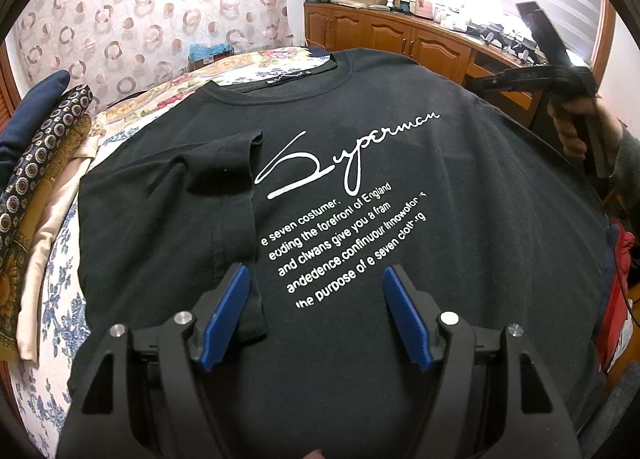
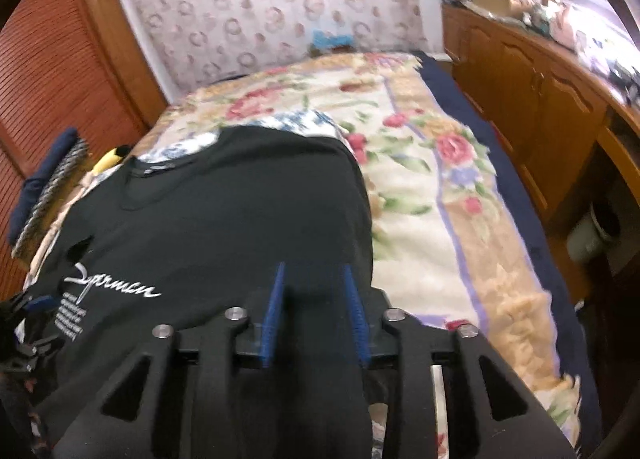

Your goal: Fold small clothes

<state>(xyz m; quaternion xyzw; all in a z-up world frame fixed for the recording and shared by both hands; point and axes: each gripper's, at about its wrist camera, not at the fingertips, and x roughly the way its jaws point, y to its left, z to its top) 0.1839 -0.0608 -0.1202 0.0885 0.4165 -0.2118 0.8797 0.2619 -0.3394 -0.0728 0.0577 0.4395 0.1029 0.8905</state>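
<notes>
A black T-shirt (image 1: 360, 187) lies flat on a floral bedspread (image 2: 432, 187). Above its hem, the left gripper (image 1: 316, 299) hovers spread wide, holding nothing. Over the shirt's right edge, the right gripper (image 2: 314, 291) stands partly parted, apparently empty.

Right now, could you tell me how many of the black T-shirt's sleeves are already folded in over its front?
1. One sleeve lies folded across the black T-shirt, left of the white lettering in the left wrist view. The opposite sleeve is not seen folded over the front; it may be hidden past the shirt's edge.

1 tee (image 1: 360, 187), 2 claws (image 1: 316, 315) (image 2: 316, 315)
</notes>
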